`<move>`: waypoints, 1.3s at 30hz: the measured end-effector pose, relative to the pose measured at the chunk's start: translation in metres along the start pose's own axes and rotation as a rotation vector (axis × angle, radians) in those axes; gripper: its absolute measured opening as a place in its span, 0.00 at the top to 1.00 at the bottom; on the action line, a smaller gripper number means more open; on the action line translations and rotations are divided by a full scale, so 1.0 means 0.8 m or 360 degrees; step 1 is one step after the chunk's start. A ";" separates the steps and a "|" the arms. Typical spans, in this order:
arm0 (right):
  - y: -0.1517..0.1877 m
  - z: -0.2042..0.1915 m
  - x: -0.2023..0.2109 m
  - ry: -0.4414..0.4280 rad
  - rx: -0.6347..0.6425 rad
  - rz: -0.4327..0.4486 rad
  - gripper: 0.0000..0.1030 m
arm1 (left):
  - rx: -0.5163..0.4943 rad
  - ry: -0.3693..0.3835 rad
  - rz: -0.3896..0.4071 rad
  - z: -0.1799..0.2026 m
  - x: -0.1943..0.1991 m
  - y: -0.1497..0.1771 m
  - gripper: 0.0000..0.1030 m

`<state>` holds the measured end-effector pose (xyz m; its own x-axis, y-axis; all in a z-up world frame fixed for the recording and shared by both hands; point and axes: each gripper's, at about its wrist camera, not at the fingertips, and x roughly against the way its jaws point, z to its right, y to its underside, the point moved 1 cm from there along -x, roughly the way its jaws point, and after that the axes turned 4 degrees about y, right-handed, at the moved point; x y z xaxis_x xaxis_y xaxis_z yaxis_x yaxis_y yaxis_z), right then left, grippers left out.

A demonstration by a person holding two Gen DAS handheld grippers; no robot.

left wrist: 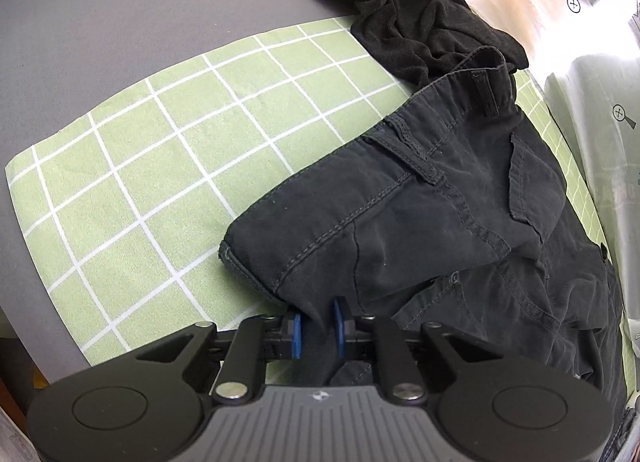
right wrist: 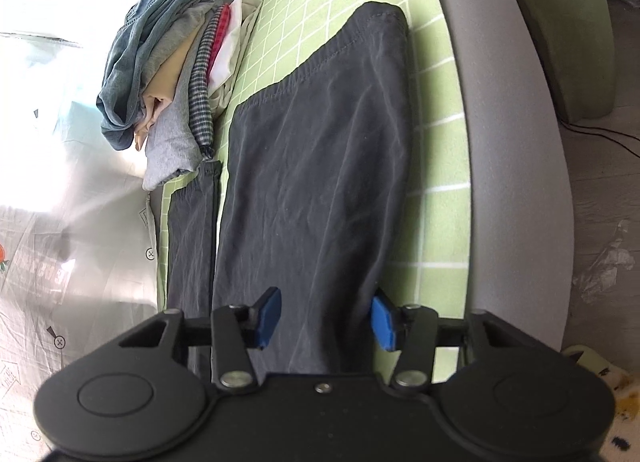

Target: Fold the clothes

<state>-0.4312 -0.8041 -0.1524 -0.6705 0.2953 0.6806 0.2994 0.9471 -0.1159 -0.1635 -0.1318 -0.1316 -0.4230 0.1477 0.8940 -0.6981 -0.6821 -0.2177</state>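
Dark grey trousers (left wrist: 420,214) lie on a green checked cloth (left wrist: 160,166), their waistband end folded over toward the left. My left gripper (left wrist: 318,328) has its blue pads close together with a fold of the trouser fabric between them. In the right wrist view the trouser legs (right wrist: 312,182) stretch away flat along the cloth (right wrist: 436,166). My right gripper (right wrist: 325,316) is open, its blue pads wide apart on either side of the trouser leg, just above it.
A crumpled black garment (left wrist: 412,30) lies at the cloth's far corner. A stack of folded clothes (right wrist: 176,74) sits at the far left in the right wrist view. Grey table edge (right wrist: 516,182) runs along the right; shiny plastic sheeting (right wrist: 72,202) lies left.
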 end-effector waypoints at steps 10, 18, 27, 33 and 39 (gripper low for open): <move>0.003 0.001 -0.037 -0.0175 -0.0203 -0.0142 0.65 | 0.0036 -0.0076 0.0019 0.015 -0.005 -0.001 0.85; 0.011 -0.026 -0.011 -0.0157 -0.0013 -0.0031 0.92 | -0.0044 -0.0124 0.0146 0.003 0.025 0.012 0.96; 0.018 -0.022 0.056 -0.0226 -0.0007 -0.0002 0.94 | -0.0133 -0.0243 0.0268 -0.019 0.067 0.030 0.96; 0.022 -0.001 0.086 -0.0162 0.0012 -0.0046 0.94 | -0.0146 -0.0392 0.0290 -0.065 0.097 0.051 0.96; 0.030 0.000 0.115 -0.0136 0.0071 -0.0126 0.94 | -0.0085 -0.0456 0.0296 -0.106 0.144 0.065 0.96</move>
<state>-0.4857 -0.7546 -0.0928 -0.7468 0.2272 0.6251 0.2141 0.9719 -0.0975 -0.2976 -0.0892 -0.0729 -0.3714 -0.1880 0.9092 -0.6568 -0.6390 -0.4004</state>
